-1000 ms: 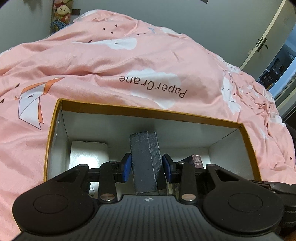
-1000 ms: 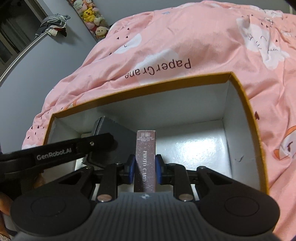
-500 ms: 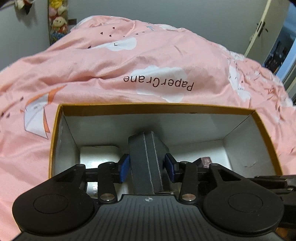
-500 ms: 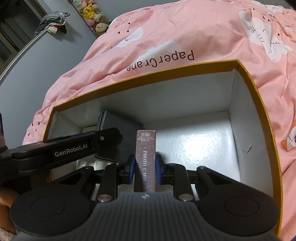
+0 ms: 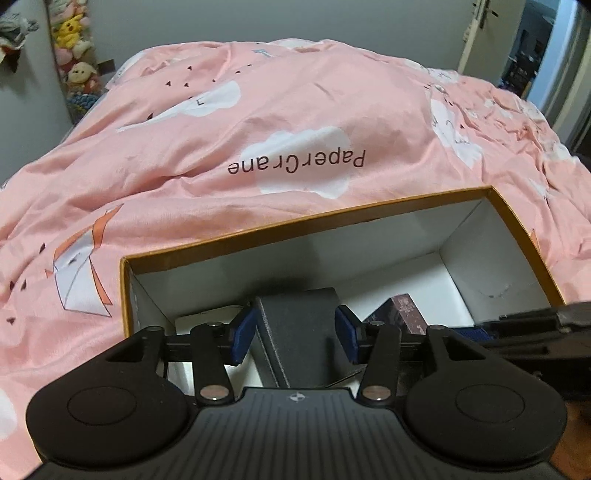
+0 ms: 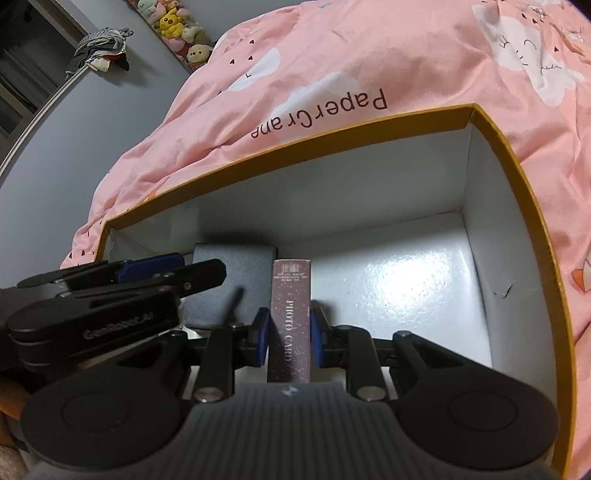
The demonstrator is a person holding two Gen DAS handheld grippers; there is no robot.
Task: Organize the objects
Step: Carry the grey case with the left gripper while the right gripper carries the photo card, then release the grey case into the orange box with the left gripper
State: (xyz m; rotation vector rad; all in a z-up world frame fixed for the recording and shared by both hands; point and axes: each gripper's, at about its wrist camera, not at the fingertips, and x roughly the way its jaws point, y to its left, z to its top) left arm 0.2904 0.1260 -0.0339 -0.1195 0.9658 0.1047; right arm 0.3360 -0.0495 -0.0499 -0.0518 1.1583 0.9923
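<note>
An open cardboard box with an orange rim (image 5: pixel 295 225) and white inside lies on the pink duvet; it also shows in the right wrist view (image 6: pixel 491 125). My left gripper (image 5: pixel 295 338) is shut on a dark grey box (image 5: pixel 299 332), low inside the cardboard box at its left end. The grey box also shows in the right wrist view (image 6: pixel 229 280). My right gripper (image 6: pixel 288 334) is shut on a glittery maroon box marked PHOTO CARD (image 6: pixel 290 314), just right of the grey box. The maroon box shows in the left wrist view (image 5: pixel 404 314).
A white flat object (image 5: pixel 199 321) lies on the box floor at the far left. The pink duvet (image 5: pixel 295 122) surrounds the box. Plush toys (image 5: pixel 74 48) sit by the grey wall at the back left. A door (image 5: pixel 480 29) stands at the back right.
Both grippers have gone deeper into the box with their loads. The left view has swung left and tilted. The grey box and maroon box now sit side by side near the floor.
</note>
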